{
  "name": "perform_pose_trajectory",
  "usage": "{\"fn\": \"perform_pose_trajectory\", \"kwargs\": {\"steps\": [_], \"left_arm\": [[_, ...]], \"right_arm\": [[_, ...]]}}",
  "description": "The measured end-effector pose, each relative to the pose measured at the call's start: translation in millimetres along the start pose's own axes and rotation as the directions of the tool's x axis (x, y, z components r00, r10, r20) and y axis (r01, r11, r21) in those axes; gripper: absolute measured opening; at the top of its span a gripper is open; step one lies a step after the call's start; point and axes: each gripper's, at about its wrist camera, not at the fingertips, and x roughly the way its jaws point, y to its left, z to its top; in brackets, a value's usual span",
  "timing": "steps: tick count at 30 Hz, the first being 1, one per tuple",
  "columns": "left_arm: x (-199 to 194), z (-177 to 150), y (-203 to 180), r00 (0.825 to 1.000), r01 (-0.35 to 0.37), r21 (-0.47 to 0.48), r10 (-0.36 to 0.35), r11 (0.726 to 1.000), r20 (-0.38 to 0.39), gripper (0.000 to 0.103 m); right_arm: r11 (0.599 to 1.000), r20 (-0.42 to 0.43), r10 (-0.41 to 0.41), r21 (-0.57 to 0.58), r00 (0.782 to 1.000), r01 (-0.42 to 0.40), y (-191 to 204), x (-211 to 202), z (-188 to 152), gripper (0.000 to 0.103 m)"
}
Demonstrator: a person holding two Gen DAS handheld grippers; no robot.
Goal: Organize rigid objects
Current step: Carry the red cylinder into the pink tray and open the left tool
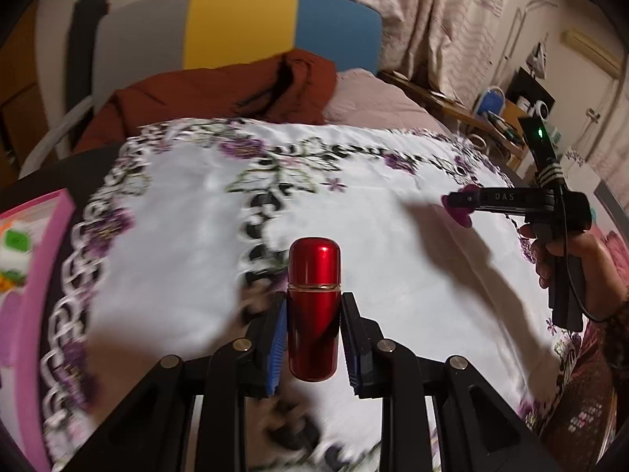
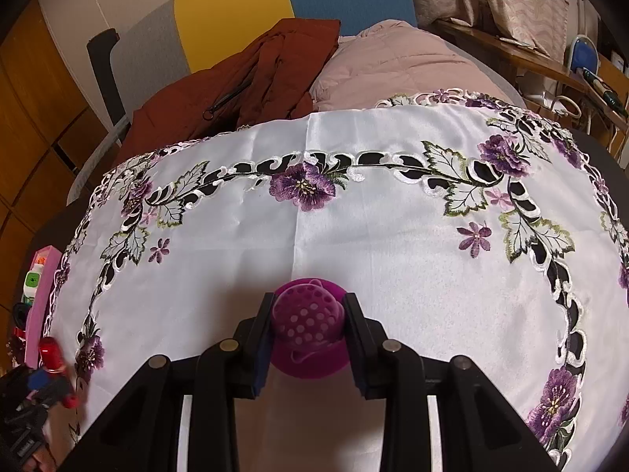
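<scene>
1. Left gripper [image 1: 313, 314] pinches the red capsule-shaped case [image 1: 314, 310] upright, lifted off the cloth, probably carrying it.
2. Right gripper [image 2: 307, 324] is clamped on a purple perforated piece [image 2: 308, 328] just above the embroidered tablecloth [image 2: 354, 236].
3. Pink tray [image 1: 37, 275] at far left looks like the drop-off, I'd guess.

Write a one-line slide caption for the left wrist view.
Left gripper clamps a red metallic capsule above the embroidered tablecloth; right gripper holds a purple object.
</scene>
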Motion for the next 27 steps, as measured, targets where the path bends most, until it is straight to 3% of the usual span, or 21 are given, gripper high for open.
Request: {"fn": "perform_pose_trajectory", "kwargs": {"steps": [8, 13, 22, 27], "left_arm": [[-52.6, -22.2, 65.8, 0.994, -0.093, -0.081, 0.097, 0.992, 0.046, 0.026], [-80.8, -38.4, 115.0, 0.984, -0.154, -0.170, 0.166, 0.973, 0.057, 0.026], [-108.1, -70.1, 182.7, 0.963, -0.247, -0.272, 0.266, 0.930, 0.035, 0.026], [-104.1, -86.1, 207.0, 0.953, -0.296, -0.296, 0.304, 0.908, -0.020, 0.026]], "right_arm": [[1.000, 0.034, 0.011, -0.019, 0.999, -0.010, 5.6, -3.9, -0.8, 0.032], [0.999, 0.069, 0.032, -0.045, 0.997, -0.029, 13.5, -10.9, -2.2, 0.032], [0.996, 0.098, 0.092, -0.024, 0.991, -0.090, 33.4, -20.1, -3.9, 0.032], [0.994, 0.104, 0.104, -0.023, 0.989, -0.103, 50.6, -23.8, -8.4, 0.032]]}}
